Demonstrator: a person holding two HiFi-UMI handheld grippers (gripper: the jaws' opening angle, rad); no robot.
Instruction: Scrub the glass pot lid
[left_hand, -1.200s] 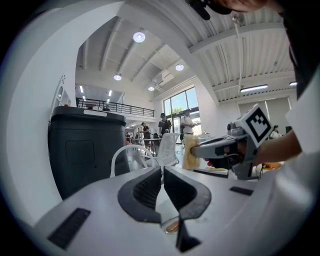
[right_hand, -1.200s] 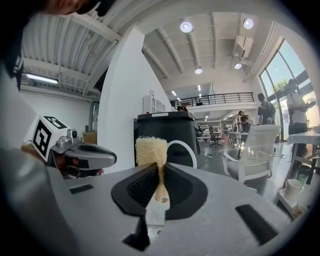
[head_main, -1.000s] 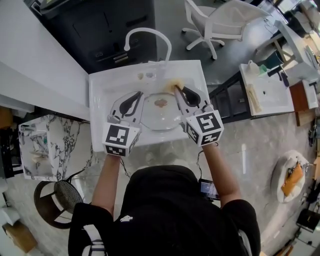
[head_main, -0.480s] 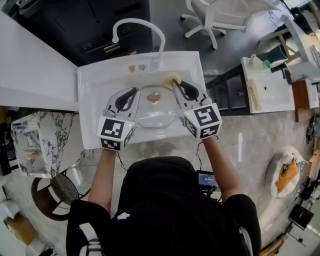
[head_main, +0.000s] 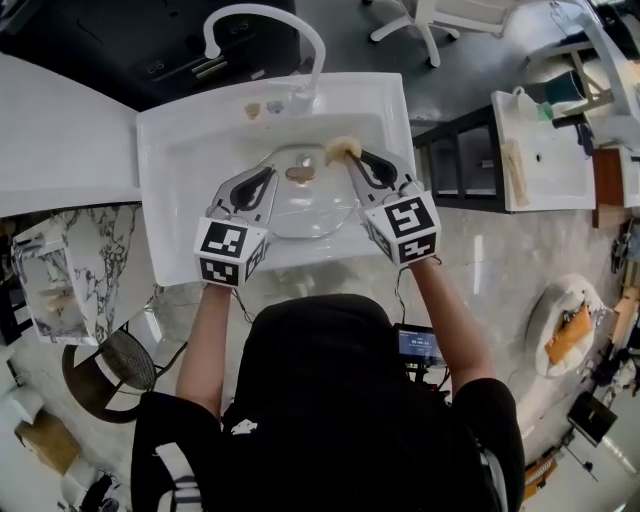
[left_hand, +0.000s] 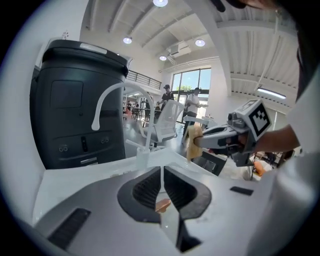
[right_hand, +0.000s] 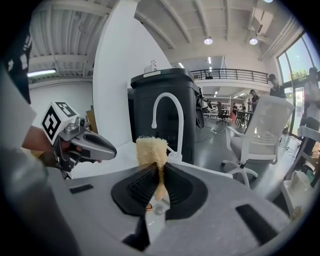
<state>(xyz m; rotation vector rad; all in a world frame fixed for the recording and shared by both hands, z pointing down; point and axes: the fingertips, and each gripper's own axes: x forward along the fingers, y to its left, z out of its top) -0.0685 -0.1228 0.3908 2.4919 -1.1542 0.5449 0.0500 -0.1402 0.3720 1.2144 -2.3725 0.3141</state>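
Observation:
A clear glass pot lid (head_main: 312, 212) with a brown knob (head_main: 299, 174) is held tilted over the white sink (head_main: 175, 135). My left gripper (head_main: 261, 181) is shut on the lid's left rim. In the left gripper view the thin glass edge runs between the closed jaws of the left gripper (left_hand: 162, 170), and the knob (left_hand: 162, 204) shows through the glass. My right gripper (head_main: 353, 156) is shut on a yellow sponge (head_main: 341, 148), which sits at the lid's far right edge. In the right gripper view the sponge (right_hand: 151, 149) sticks up out of the right gripper (right_hand: 159, 171).
A curved white faucet (head_main: 262, 18) rises behind the sink, with a black bin (right_hand: 167, 95) beyond it. A marble-topped stand (head_main: 60, 265) is on the left. A black shelf (head_main: 455, 160) and a white table (head_main: 545, 150) are on the right. People stand far off.
The head view has shifted, so the sink sits higher and further left. Both grippers keep their holds; the sponge has slid a little along the lid's far right edge.

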